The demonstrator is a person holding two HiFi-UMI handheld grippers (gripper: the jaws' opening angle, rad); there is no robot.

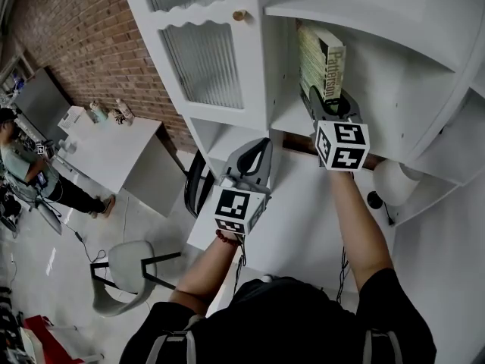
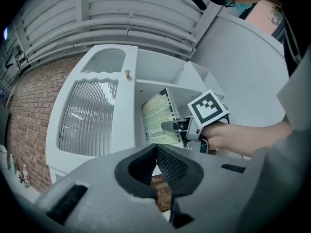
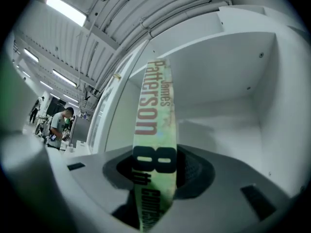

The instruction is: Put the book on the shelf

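A green paperback book (image 1: 318, 59) stands upright in the open compartment of the white shelf unit (image 1: 379, 67), spine facing out. My right gripper (image 1: 331, 101) is shut on its lower spine; in the right gripper view the book (image 3: 154, 125) runs up from between the pads of my right gripper (image 3: 155, 165). The left gripper view shows the book (image 2: 156, 118) tilted slightly, with the right gripper (image 2: 176, 126) on it. My left gripper (image 1: 258, 154) hangs lower left of the compartment, below the shelf board. There my left gripper (image 2: 156, 149) is shut and holds nothing.
A ribbed-glass cabinet door (image 1: 203, 63) with a small knob (image 1: 239, 15) stands left of the compartment. Below are a white table (image 1: 114, 154) with bottles, a grey chair (image 1: 125, 271) and a brick wall (image 1: 68, 44). A person (image 1: 23, 165) stands far left. A white globe (image 1: 395, 180) sits lower right.
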